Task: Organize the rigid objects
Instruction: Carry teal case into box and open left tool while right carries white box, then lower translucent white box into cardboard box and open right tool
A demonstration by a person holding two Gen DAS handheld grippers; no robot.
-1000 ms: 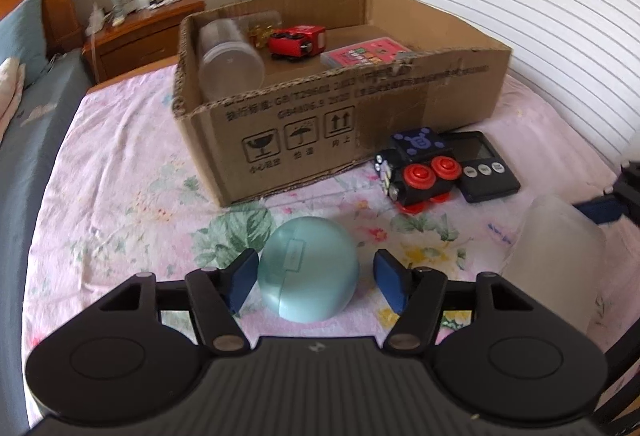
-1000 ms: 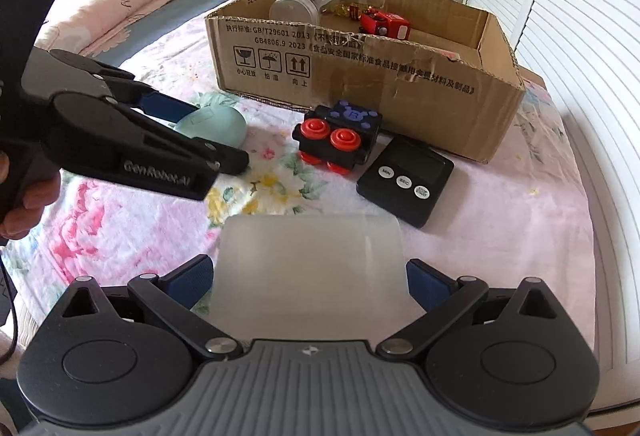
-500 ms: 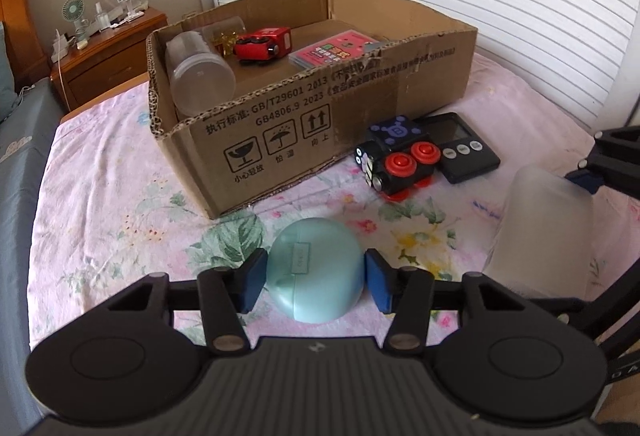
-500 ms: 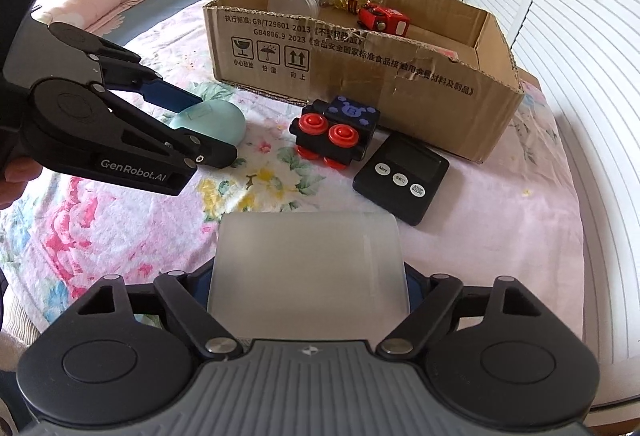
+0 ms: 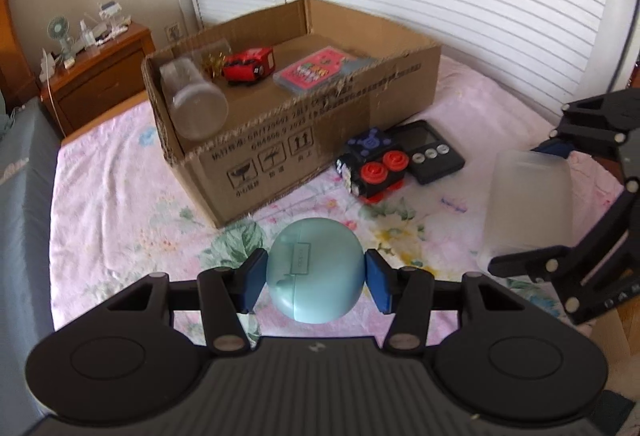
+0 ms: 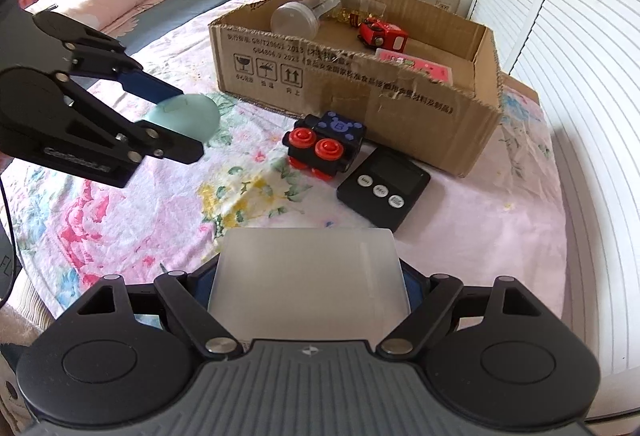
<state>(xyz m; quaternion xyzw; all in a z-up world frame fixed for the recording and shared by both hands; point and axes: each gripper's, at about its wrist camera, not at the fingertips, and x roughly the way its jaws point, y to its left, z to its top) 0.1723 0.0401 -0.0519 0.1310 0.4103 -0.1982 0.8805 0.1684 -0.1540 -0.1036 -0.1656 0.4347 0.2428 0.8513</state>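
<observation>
My left gripper (image 5: 316, 278) is shut on a round light-blue case (image 5: 316, 270) and holds it above the floral bed sheet; the case also shows in the right wrist view (image 6: 188, 115). My right gripper (image 6: 306, 286) is shut on a frosted translucent plastic box (image 6: 308, 276), lifted off the bed; the box also shows in the left wrist view (image 5: 528, 203). An open cardboard box (image 5: 320, 139) lies ahead, holding a clear jar (image 5: 192, 103), a red toy car (image 5: 250, 65) and a pink card pack (image 5: 316, 69).
A black toy with red buttons (image 6: 324, 147) and a black digital timer (image 6: 384, 187) lie on the sheet in front of the cardboard box. A wooden nightstand (image 5: 96, 67) with a small fan stands behind. Louvered doors run along the right.
Both grippers closed on their objects, the left on the blue case, the right on the frosted box. Both then lifted them off the bed.
</observation>
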